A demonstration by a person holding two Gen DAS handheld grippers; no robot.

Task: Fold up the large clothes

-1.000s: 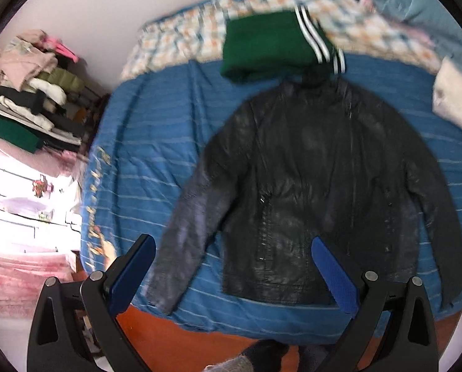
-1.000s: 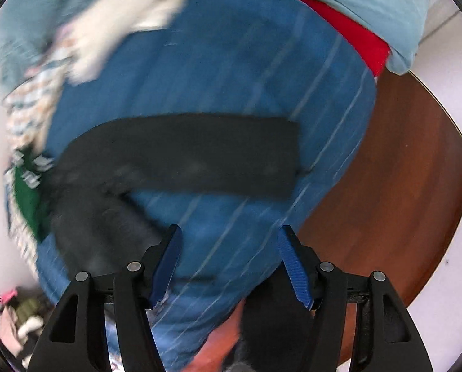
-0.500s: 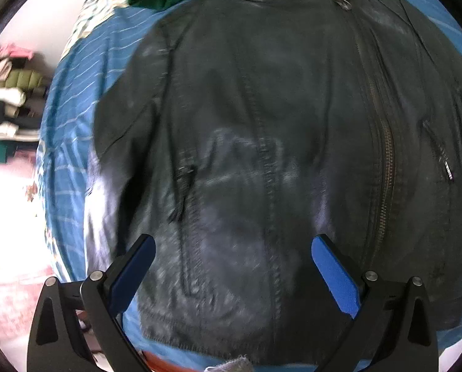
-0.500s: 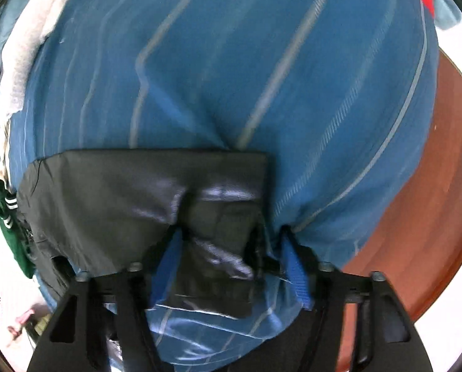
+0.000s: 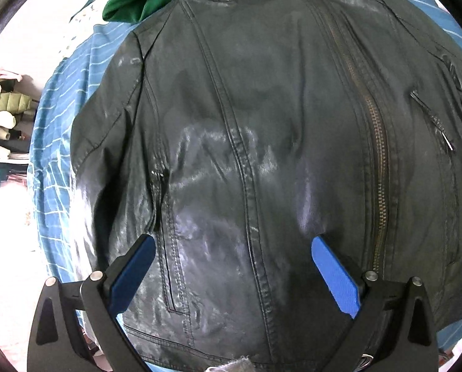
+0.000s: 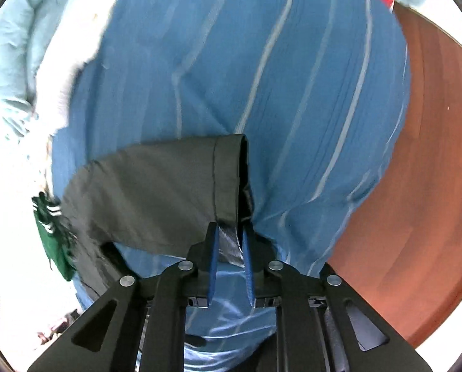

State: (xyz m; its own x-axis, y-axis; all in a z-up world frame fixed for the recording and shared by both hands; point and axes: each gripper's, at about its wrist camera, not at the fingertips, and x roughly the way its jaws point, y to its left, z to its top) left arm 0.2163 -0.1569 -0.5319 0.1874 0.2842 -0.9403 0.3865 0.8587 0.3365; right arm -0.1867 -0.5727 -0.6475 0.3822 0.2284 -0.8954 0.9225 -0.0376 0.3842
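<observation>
Blue striped bedspread (image 6: 262, 62); reddish wood floor (image 6: 417, 186).

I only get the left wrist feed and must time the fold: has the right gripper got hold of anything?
Observer: Yes. The right gripper is shut on the jacket's sleeve cuff.
Operator: Is the sleeve flat on the bed?
Observer: No, the cuff end hangs lifted above the blue striped bedspread.
Operator: How near the bed's edge?
Observer: Close; the wooden floor shows just to the right of the gripper.
</observation>
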